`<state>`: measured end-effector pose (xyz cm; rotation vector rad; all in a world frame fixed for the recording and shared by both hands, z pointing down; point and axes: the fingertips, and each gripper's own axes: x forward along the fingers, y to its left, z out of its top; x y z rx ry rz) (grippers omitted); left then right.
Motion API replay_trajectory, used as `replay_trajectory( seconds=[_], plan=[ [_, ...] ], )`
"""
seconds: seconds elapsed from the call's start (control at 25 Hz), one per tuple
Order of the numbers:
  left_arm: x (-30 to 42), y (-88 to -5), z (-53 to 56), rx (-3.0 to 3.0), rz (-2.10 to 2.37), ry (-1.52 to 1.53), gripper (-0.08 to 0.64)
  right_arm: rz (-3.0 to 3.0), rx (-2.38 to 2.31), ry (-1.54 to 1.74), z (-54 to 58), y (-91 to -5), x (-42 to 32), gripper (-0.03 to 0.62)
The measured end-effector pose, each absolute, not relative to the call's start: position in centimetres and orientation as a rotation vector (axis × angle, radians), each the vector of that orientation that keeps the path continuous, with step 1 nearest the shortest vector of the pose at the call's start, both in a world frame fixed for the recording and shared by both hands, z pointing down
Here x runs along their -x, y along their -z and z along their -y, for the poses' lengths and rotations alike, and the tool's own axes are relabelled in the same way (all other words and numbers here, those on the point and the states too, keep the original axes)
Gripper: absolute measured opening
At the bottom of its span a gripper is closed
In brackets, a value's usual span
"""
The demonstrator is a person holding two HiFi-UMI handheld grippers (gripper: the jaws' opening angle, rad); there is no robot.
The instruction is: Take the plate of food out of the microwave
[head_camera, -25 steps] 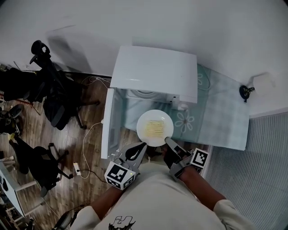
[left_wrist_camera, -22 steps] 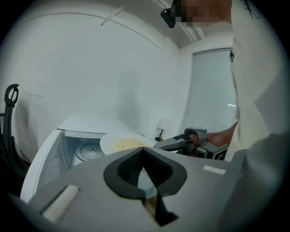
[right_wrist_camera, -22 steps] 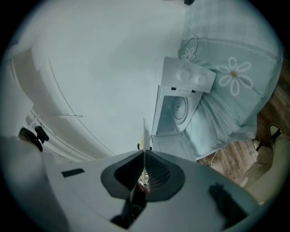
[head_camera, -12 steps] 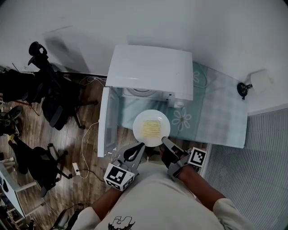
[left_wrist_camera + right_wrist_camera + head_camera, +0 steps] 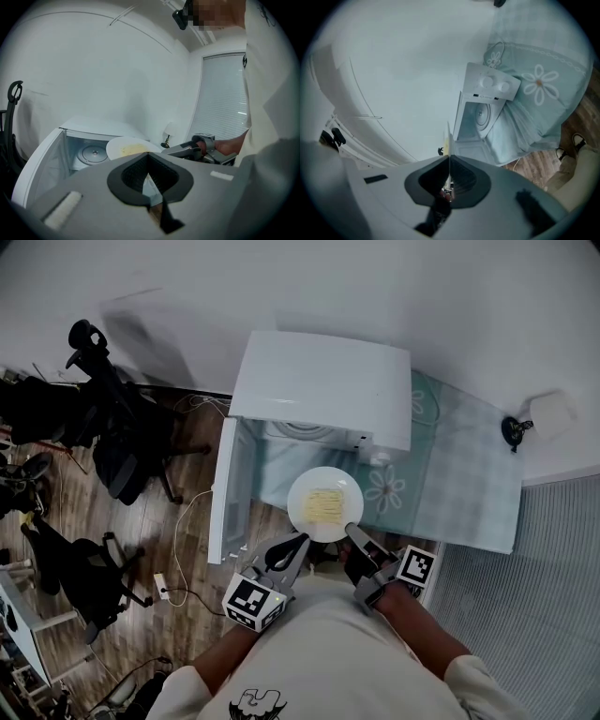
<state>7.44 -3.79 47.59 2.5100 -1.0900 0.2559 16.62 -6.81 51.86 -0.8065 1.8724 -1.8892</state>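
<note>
Nearest to the person, the left gripper point(image 5: 296, 544) has its jaws together with nothing between them. It hangs near the plate's near edge and gives it no support that I can see. The right gripper point(image 5: 350, 530) is clamped on the near rim of the plate point(image 5: 302, 491), and this one thin hold carries everything. The plate is already outside the microwave point(image 5: 323, 385), in the air in front of the opening, with the yellow food point(image 5: 324, 507) in its middle. The main risk, in my judgement, is that the weight lying far from the pinch makes the plate droop or slip between the pads, so that the food slides off onto the flowered cloth point(image 5: 459, 474). A quick roll of the wrist would do the same. Further away, the open door point(image 5: 223, 498) stands at the left, and a swing to that side could knock the rim.
</note>
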Motion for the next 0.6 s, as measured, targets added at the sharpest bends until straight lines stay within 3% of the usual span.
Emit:
replay_trajectory(
  seconds=[0.6],
  plan=[
    [-7.27, -47.91, 4.61, -2.503, 1.069, -0.253, 0.005, -1.865, 0.842, 1.901, 7.50, -52.74, -16.49, 0.019]
  ],
)
